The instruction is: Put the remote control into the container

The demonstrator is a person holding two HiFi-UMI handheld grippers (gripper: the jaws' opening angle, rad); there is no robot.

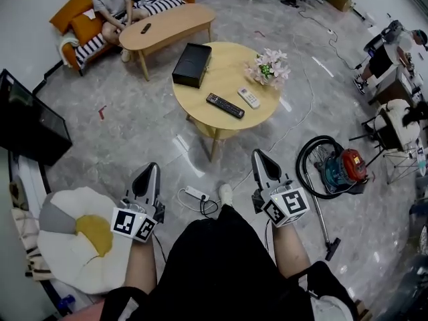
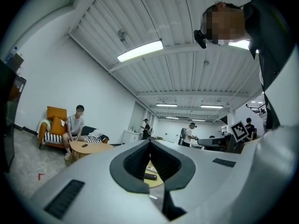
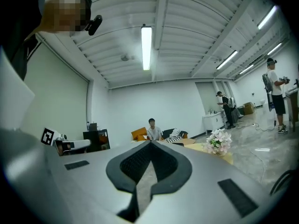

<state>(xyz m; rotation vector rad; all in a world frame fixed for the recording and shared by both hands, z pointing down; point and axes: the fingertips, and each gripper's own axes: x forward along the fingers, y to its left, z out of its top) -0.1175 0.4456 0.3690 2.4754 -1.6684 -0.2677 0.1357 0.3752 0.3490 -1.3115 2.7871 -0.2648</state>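
Approach step, judged: left claw point(image 1: 148, 178) and right claw point(image 1: 263, 164) both pinched shut, empty, low in frame, well apart from round wooden desk point(image 1: 221, 72) upper centre, where long black remote control point(image 1: 225, 105) lies near black rectangular container point(image 1: 192, 64); next: reach it, open one claw.

Fig., head view. Round pale-wood table point(image 1: 227, 65): black rectangular box point(image 1: 192, 65) at 10 o'clock, pink-white flower bunch point(image 1: 269, 67) at 2 o'clock block those sides; centre & 12 o'clock bare. Grey floor point(image 1: 134, 139) on 6 o'clock approach open, excl. white power strip point(image 1: 196, 193) w/ cable.
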